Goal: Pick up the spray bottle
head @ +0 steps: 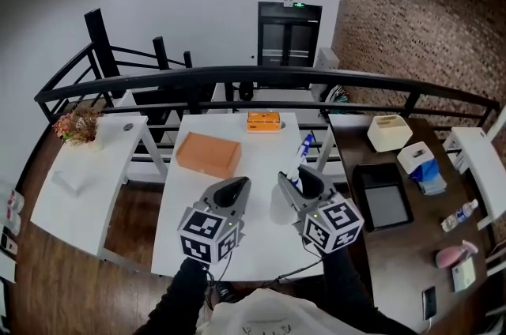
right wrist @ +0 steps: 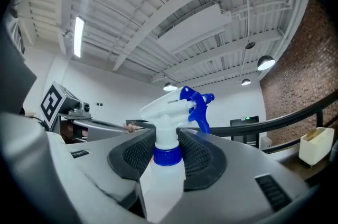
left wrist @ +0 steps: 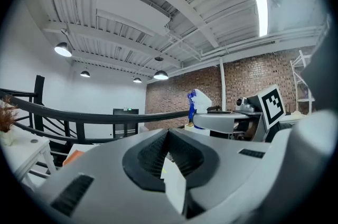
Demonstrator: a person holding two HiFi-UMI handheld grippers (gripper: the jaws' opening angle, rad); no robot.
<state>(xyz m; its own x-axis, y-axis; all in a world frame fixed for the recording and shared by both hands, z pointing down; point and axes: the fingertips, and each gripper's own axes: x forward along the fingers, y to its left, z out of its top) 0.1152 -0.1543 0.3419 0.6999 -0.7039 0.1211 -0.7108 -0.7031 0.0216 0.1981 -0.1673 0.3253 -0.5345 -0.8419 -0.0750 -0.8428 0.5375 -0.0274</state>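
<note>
The spray bottle (right wrist: pixel 174 109) is white with a blue collar and a blue trigger, and it stands upright between the pads of my right gripper (right wrist: pixel 168 149). The pads press on its neck from both sides. In the head view the bottle (head: pixel 303 145) rises out of the right gripper (head: pixel 297 177) over the right part of the white table (head: pixel 254 245). My left gripper (head: pixel 236 185) is level with it on the left, its jaws shut to a point and holding nothing. In the left gripper view its pads (left wrist: pixel 150 151) meet, and the bottle's head (left wrist: pixel 198 99) shows to the right.
An orange box (head: pixel 208 153) lies on the white table ahead of the left gripper, and a smaller orange box (head: pixel 264 121) sits at its far edge. A black railing (head: pixel 237 77) runs behind. To the right, a dark table holds a black tray (head: pixel 383 195) and a white box (head: pixel 389 132).
</note>
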